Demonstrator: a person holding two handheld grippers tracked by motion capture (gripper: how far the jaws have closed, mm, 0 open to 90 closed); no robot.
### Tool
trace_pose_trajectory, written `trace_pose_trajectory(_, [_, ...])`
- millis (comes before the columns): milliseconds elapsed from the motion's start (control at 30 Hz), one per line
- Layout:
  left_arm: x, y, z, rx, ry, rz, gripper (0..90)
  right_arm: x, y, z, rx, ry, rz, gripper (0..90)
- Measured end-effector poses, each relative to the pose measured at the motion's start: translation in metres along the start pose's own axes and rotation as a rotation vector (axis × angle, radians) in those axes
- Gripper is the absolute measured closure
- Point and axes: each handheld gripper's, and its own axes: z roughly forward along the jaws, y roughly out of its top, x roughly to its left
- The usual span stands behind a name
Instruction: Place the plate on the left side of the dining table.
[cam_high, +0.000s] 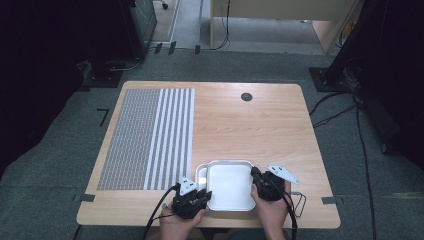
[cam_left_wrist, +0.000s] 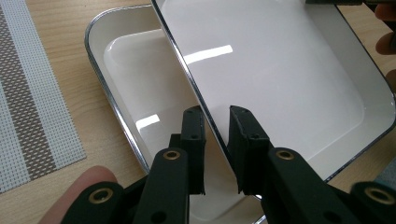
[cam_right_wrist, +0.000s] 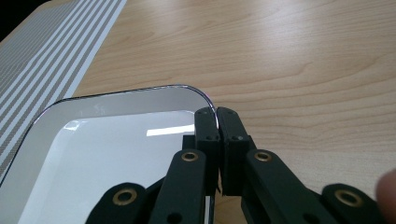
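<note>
Gripping the Upper Tray at Both Edges

Two white trays with thin metal rims sat at the near edge of the table (cam_high: 260, 120), one stacked on the other. The top tray (cam_high: 231, 185) lay between the two hands, a rounded rectangle only slightly longer than wide. In the high view its long axis ran roughly from the near table edge toward the far one. The lower tray (cam_high: 201, 172) stuck out from under it to the left and a little toward the far side; in the left gripper view the top tray's rim crossed the lower tray on a slant, so the two were not squared up.

The left gripper (cam_left_wrist: 215, 122) had its jaws narrowly apart, astride the left rim of the top tray (cam_left_wrist: 280, 74). The rim passed between them, but a small gap showed on each side, and I could not tell whether either pad pressed on it. The right gripper (cam_right_wrist: 217, 122) had its jaws pinched together on the top tray's rim (cam_right_wrist: 116, 144), close to a rounded corner.

A mat (cam_high: 150, 137) of grey weave and white stripes lay on the table's left half, well clear of the trays. Most of the lower tray was hidden under the top one. The hands were cut off by the bottom of the high view.
</note>
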Motion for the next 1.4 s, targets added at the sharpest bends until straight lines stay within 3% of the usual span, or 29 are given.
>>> trace_pose_trajectory(233, [0.004, 0.005, -0.004, 0.007, -0.001, 0.003, 77.6, 0.005, 0.006, 0.001, 0.001, 0.005, -0.014, 89.5])
trace_pose_trajectory(733, [0.027, 0.02, -0.029, -0.056, 0.015, -0.034, 79.3, 0.036, 0.028, 0.009, -0.024, 0.054, -0.022, 89.4])
trace_pose_trajectory(1067, [0.056, 0.034, -0.057, -0.074, 0.03, -0.047, 79.2, 0.069, 0.044, 0.02, -0.029, 0.081, -0.049, 89.4])
trace_pose_trajectory(1400, [0.09, 0.044, -0.079, -0.073, 0.079, -0.054, 79.4, 0.106, 0.056, 0.041, -0.009, 0.124, -0.028, 89.6])
